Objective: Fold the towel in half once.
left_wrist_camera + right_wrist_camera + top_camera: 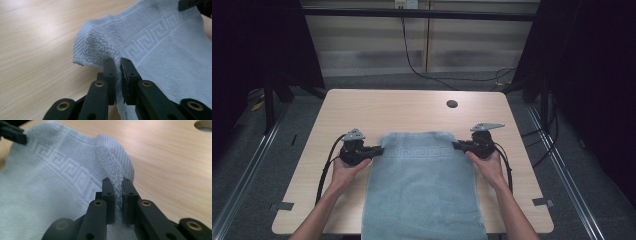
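A light blue towel (422, 185) with a Greek-key border lies on the wooden table (412, 107), its near end hanging over the front edge. My left gripper (380, 149) pinches the towel's far left edge and is shut on it. In the left gripper view the towel (160, 50) is lifted into a fold between the black pads of the left gripper (118, 65). My right gripper (455, 145) is shut on the towel's far right edge. Along the right gripper (117, 185), a ridge of towel (50, 192) is clamped between the pads.
A round cable hole (452, 104) sits near the table's far right. Black cables trail from both grippers across the table's sides. Metal rails run along the floor left and right, and dark curtains flank the table. Bare tabletop lies beyond the towel.
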`<state>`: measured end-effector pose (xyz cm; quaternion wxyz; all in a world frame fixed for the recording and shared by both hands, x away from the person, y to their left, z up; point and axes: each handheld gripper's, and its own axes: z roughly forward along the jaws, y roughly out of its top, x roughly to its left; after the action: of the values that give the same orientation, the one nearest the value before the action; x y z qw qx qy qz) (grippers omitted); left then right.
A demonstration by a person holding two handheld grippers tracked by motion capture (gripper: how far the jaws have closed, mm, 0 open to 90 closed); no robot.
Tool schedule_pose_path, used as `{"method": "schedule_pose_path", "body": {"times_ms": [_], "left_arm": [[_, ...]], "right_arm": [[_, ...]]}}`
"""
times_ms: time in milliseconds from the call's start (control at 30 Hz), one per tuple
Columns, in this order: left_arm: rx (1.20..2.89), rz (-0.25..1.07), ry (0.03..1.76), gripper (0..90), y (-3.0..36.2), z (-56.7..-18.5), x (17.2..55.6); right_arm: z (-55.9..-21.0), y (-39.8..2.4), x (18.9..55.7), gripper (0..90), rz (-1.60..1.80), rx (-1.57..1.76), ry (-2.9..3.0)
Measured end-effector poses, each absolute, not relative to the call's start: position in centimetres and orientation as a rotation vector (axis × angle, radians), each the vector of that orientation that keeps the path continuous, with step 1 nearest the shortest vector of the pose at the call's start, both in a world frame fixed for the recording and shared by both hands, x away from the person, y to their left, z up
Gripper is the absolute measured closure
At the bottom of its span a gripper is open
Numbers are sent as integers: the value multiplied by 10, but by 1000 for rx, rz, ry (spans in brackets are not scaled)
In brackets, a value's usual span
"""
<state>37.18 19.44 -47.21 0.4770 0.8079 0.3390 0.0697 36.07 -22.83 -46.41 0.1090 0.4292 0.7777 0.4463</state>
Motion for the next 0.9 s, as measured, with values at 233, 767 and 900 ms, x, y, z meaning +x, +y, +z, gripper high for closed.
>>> {"method": "schedule_pose_path", "body": {"times_ms": [233,767,900], "left_arm": [[1909,181,834,837,208,-443,387],[1735,233,830,836,214,-382,409],[1733,276,816,836,213,-362,416]], "right_arm": [[-438,-222,371,837,1352,1215,2259],[-360,-234,396,839,1447,1146,2110],[-341,-236,406,840,1445,1141,2088]]}}
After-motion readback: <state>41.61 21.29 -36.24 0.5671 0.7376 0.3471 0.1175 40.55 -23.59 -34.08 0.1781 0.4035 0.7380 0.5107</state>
